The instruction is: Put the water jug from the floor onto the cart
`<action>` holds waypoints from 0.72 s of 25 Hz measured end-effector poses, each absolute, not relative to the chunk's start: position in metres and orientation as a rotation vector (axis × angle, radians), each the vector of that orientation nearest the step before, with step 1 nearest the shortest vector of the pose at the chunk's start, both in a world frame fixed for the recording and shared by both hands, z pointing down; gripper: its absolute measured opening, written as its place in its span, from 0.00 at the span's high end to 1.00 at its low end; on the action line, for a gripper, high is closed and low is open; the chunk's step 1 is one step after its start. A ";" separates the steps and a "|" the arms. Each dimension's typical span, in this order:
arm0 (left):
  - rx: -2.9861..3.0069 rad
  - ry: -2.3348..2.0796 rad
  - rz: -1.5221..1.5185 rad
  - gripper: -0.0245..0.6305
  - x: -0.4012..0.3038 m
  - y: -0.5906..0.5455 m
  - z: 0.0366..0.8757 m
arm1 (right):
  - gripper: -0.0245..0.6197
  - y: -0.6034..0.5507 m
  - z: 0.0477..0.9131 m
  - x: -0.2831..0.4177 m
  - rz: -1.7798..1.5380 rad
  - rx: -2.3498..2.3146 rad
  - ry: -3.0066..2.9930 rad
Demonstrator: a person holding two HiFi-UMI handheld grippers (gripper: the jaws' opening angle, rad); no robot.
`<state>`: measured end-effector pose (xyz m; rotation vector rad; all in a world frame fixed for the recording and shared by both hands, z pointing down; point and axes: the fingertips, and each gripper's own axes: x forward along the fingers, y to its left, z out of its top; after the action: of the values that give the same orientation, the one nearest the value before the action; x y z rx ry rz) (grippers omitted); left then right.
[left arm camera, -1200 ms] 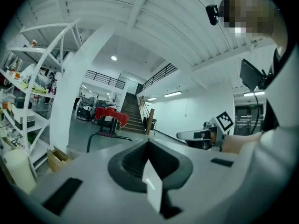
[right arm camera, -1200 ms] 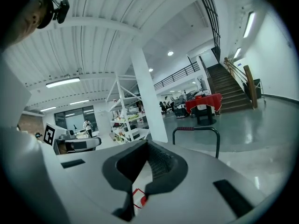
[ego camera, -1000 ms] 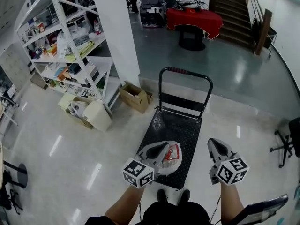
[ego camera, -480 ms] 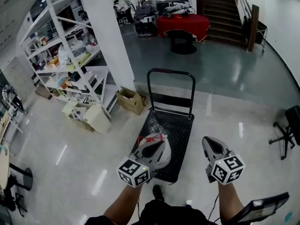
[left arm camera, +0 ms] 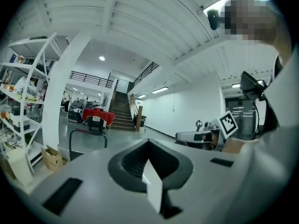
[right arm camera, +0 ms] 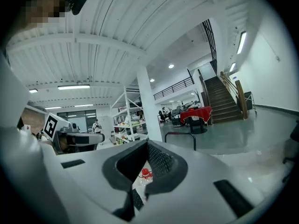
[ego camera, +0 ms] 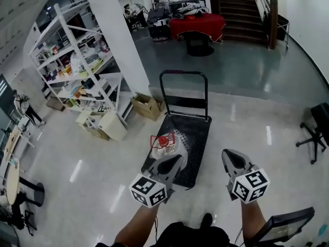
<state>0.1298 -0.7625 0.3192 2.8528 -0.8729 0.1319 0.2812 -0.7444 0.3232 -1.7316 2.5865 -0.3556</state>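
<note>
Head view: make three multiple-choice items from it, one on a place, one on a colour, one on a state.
1. Where is the water jug?
A. On the floor by the shelves
B. On the cart
C. On the red-clothed table

2. What colour is the jug's cap?
A. Blue
B. Red
C. Green

3. How are the left gripper and the right gripper?
A. Both shut, empty
B. Both wide open
C. Both shut on the jug

Answers:
1 B: the jug stands on the left part of the cart's black platform.
2 B: the cap shows red above the clear body.
3 A: each gripper view shows its jaws together with nothing between them.
</note>
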 end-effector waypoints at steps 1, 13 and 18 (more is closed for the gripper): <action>2.857 -0.860 0.130 0.96 0.128 -0.750 0.320 | 0.96 -0.733 0.323 0.277 -0.352 -1.738 2.581; 2.924 -0.659 0.135 0.96 0.054 -0.584 0.348 | 0.96 -0.575 0.361 0.196 -0.465 -1.905 2.488; 2.884 -0.635 0.140 0.96 0.048 -0.514 0.351 | 0.96 -0.499 0.350 0.185 -0.446 -1.892 2.505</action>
<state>0.0475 -0.5140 0.3509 2.8843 -0.6354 0.1399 0.1845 -0.4992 0.3496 -1.8923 2.5053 -0.4456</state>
